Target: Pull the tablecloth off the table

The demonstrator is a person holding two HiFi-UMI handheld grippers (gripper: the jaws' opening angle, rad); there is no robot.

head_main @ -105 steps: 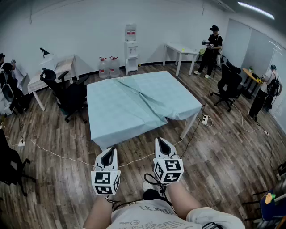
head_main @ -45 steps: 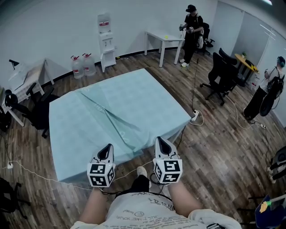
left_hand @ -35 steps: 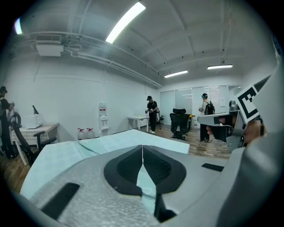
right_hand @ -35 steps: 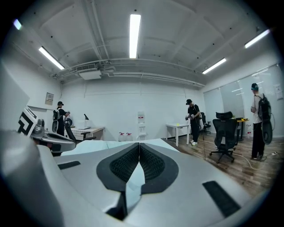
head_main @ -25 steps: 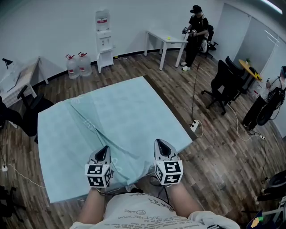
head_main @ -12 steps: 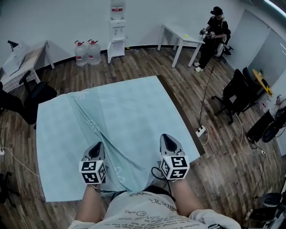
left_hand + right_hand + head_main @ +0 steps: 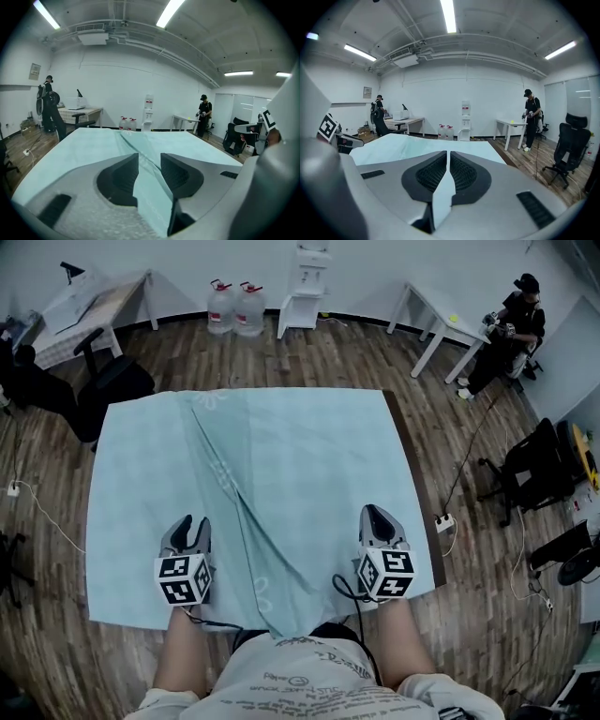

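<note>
A pale teal tablecloth covers the table, with a raised crease running diagonally from the far left toward the near edge. The table's dark edge shows bare along the right side. My left gripper hovers over the cloth's near left part; its jaws are opening, with nothing pinched between them. In the left gripper view, only the tablecloth beyond shows through the left gripper's gap. My right gripper is over the near right part, shut. In the right gripper view, the right gripper shows just a thin slit and the tablecloth lies ahead.
A black office chair stands off the table's far left corner, by a desk. Two water bottles stand at the back wall. A white table and a person are far right. A power strip lies right.
I have stepped up to the table, so both grippers now hang over the cloth's near edge. The left jaws, shut before, now stand apart. The right jaws stay shut.
</note>
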